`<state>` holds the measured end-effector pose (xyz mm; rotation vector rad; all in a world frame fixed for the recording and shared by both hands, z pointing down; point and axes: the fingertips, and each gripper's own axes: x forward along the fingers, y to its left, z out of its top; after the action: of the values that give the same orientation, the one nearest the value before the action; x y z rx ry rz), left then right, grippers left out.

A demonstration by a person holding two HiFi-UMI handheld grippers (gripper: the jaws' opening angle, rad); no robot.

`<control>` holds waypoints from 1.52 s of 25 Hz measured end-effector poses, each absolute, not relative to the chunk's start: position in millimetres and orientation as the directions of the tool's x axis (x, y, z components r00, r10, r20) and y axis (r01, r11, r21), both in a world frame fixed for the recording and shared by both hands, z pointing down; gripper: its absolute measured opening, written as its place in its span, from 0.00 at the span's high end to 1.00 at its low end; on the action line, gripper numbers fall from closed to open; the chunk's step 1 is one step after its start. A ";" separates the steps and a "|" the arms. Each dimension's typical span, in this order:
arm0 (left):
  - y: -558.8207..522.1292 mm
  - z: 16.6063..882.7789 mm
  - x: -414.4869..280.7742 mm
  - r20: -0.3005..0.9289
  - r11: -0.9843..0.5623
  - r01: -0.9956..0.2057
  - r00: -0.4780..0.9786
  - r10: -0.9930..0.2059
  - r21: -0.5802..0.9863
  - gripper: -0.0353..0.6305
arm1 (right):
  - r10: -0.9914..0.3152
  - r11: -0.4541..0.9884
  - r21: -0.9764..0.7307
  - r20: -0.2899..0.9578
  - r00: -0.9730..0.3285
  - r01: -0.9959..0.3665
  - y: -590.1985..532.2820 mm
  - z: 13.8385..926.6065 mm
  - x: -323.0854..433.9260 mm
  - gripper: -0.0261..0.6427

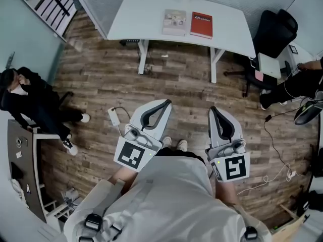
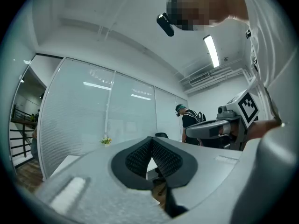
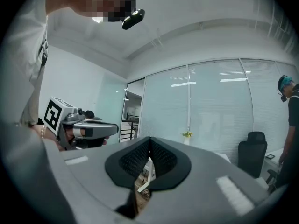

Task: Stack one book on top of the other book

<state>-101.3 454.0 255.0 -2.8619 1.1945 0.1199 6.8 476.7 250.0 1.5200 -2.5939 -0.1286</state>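
Red book [image 1: 201, 25] sat just beside pale book [image 1: 174, 22] on the distant counter [image 1: 136, 14], so we judged we had to approach first, then part the closed, empty left tongs [image 1: 164, 104] and right tongs [image 1: 214, 110].

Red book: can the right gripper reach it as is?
Probably not: the red book lies on the white table across the floor, well beyond the right gripper, whose jaws are shut. Nothing blocks the path.

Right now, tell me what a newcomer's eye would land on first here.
In the head view, the left claw and right claw fill the foreground, both shut and empty, above the wood floor. Beyond them, on the white table, a red book lies beside a pale book, not stacked. A person in black is at the far left.
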 end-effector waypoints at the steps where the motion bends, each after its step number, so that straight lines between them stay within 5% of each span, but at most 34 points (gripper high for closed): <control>1: 453.5 256.2 -104.9 -0.084 -0.703 -0.711 0.701 -0.708 -0.006 0.95 | -0.872 0.489 0.136 0.073 -0.484 -0.861 475.0 251.5 3.0 0.96; 16: 425.3 269.4 -124.5 -0.051 -0.711 -0.703 0.710 -0.702 -0.004 0.95 | -0.865 0.501 0.115 0.093 -0.493 -0.858 440.4 270.6 -18.1 0.96; 38: 258.8 274.4 1.1 -0.028 -0.713 -0.701 0.713 -0.700 0.000 0.95 | -0.859 0.508 0.082 0.120 -0.497 -0.858 273.9 283.4 102.4 0.96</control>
<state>1.1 258.8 274.4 -2.8976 1.1849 0.0398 102.4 273.9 283.4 1.4905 -2.5987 -0.0176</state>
